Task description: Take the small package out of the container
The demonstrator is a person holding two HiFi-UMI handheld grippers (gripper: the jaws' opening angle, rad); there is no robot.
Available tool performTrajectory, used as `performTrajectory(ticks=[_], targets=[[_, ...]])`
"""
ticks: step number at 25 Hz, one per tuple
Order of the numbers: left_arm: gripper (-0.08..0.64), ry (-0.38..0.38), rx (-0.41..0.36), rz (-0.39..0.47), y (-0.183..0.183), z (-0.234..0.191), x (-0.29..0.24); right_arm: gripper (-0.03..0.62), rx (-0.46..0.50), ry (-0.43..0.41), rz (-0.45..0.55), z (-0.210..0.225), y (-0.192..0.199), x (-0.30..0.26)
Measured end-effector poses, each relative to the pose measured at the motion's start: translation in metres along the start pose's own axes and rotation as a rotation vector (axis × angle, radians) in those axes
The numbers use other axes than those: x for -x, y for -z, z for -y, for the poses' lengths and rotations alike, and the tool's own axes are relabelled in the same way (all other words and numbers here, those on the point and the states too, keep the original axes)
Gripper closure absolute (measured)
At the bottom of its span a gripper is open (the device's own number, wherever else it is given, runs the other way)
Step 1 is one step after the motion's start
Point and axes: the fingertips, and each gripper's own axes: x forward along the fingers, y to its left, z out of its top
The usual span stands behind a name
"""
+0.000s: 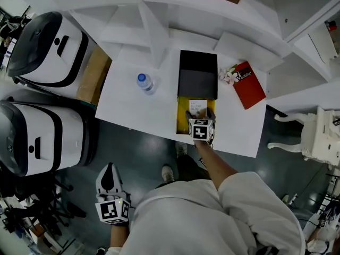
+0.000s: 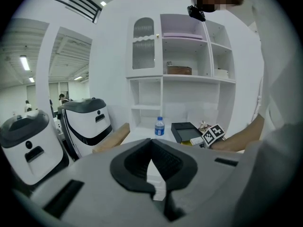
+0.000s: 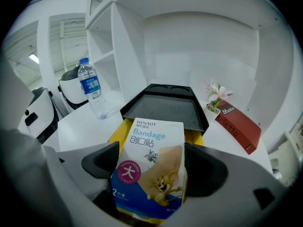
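Observation:
A small bandage package (image 3: 150, 167), white and blue with a cartoon print, sits between the jaws of my right gripper (image 3: 151, 167), which is shut on it. It is held just above the yellow inside of the open container (image 3: 116, 131), a box whose black lid (image 3: 163, 109) stands open behind. In the head view the right gripper (image 1: 200, 122) hovers over the box's near end (image 1: 182, 116), with the package (image 1: 197, 108) showing white. My left gripper (image 1: 110, 187) hangs low at my side, away from the table, jaws closed together with nothing in them (image 2: 152, 167).
On the white table (image 1: 133, 108) stand a water bottle (image 1: 145, 82) left of the box, and a red book (image 1: 249, 84) with a small flower pot (image 1: 230, 75) to its right. White shelves rise behind. Two white machines (image 1: 42, 47) stand to the left of the table.

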Motion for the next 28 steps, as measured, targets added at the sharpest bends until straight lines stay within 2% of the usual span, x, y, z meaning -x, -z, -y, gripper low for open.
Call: performTrajectory(ticks=[11,28], targets=[[0.552,0.053,-0.021,0.069,-0.013,0.006,0.013,0.156,0.058,0.007,0.210,-0.007,-0.058,0.059],[0.552,0.126,-0.046,0.138,-0.028,0.020,0.022,0.156,0.132,0.043,0.574,-0.013,-0.141,0.193]])
